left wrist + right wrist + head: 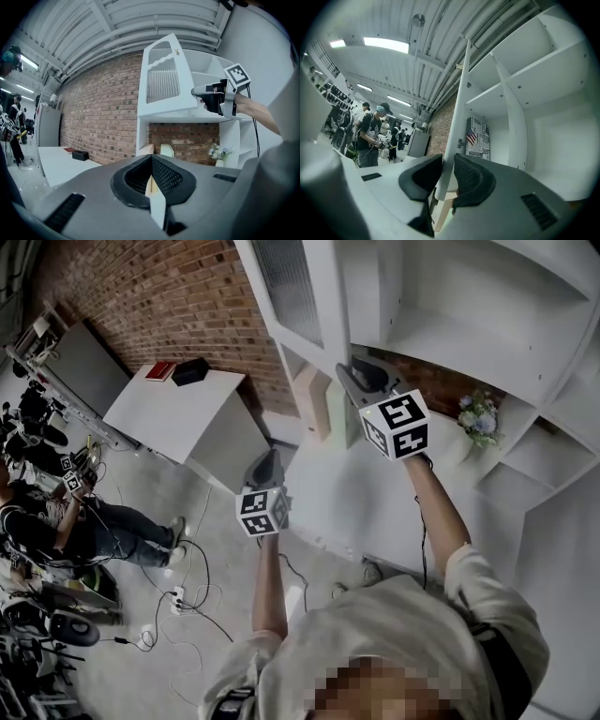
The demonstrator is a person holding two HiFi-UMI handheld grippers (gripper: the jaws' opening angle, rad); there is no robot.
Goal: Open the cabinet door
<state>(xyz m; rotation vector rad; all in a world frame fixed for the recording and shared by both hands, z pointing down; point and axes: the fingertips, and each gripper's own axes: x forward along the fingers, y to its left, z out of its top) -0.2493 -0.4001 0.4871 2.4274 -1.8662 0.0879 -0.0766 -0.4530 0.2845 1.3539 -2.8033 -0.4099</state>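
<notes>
The white cabinet door (300, 296) with a ribbed panel stands swung out from the white shelf unit (487, 324). My right gripper (361, 371) is raised to the door's lower free corner. In the right gripper view the door's thin edge (457, 122) runs up between the two dark pads (471, 178), and my right gripper (447, 180) is shut on it. The left gripper view shows the door (164, 79) from the front, with the right gripper (199, 91) at its lower right corner. My left gripper (267, 457) hangs lower and to the left, apart from the cabinet. Its jaws (151, 168) meet with nothing between them.
A white table (173, 409) with a red book and a black box stands by the brick wall (178, 296). People (56, 521) and equipment fill the left side. Cables and a power strip (178, 601) lie on the floor. A small flower pot (480, 418) sits in a lower shelf.
</notes>
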